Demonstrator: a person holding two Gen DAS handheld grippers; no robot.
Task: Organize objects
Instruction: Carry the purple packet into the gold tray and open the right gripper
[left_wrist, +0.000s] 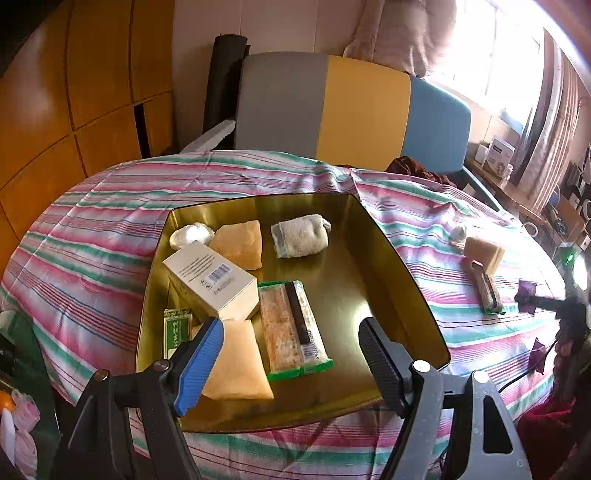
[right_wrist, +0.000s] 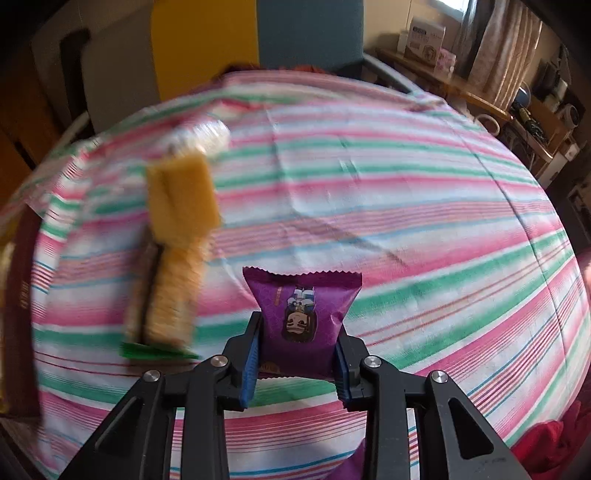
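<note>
My left gripper (left_wrist: 291, 343) is open and empty above the near part of a gold tray (left_wrist: 399, 295). In the tray lie a white box (left_wrist: 210, 280), two yellow sponges (left_wrist: 240, 243), a rolled grey sock (left_wrist: 301, 236), a white ball (left_wrist: 192, 234), a cracker pack (left_wrist: 291, 328) and a small green pack (left_wrist: 177, 328). My right gripper (right_wrist: 299, 354) is shut on a purple snack packet (right_wrist: 303, 314), held above the striped cloth. A yellow sponge (right_wrist: 181, 195), a cracker pack (right_wrist: 166, 295) and a white ball (right_wrist: 203, 136) lie on the cloth left of it.
The striped cloth (left_wrist: 110, 229) covers a round table. A grey, yellow and blue chair back (left_wrist: 351, 110) stands behind it. A second purple packet (left_wrist: 537, 354) lies near the right edge. A shelf with boxes (right_wrist: 424, 40) is at the far right.
</note>
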